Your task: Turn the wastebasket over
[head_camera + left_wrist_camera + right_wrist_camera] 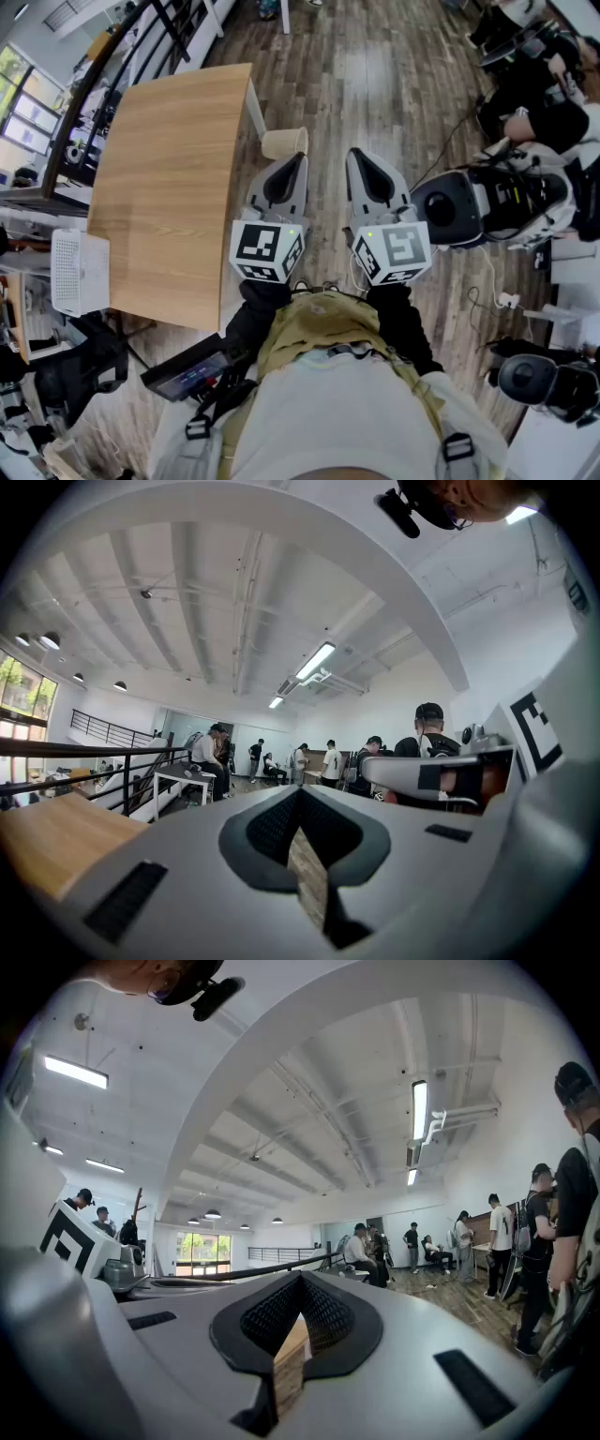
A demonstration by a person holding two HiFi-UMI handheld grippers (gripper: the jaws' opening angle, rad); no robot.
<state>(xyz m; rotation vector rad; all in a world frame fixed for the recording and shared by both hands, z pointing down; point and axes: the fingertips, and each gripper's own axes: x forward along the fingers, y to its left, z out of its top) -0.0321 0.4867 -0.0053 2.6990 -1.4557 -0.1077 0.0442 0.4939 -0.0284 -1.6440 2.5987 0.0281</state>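
We start the approach, left grey gripper and right grey gripper jaws together, empty; next we reach the small beige wastebasket.

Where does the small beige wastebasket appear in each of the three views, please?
Head view: beige wastebasket on the dark wood floor, upper centre, beside the white leg of the light wooden table.
Left gripper view: not in it.
Right gripper view: not in it.
Shared landmark: the black railing, in all three.
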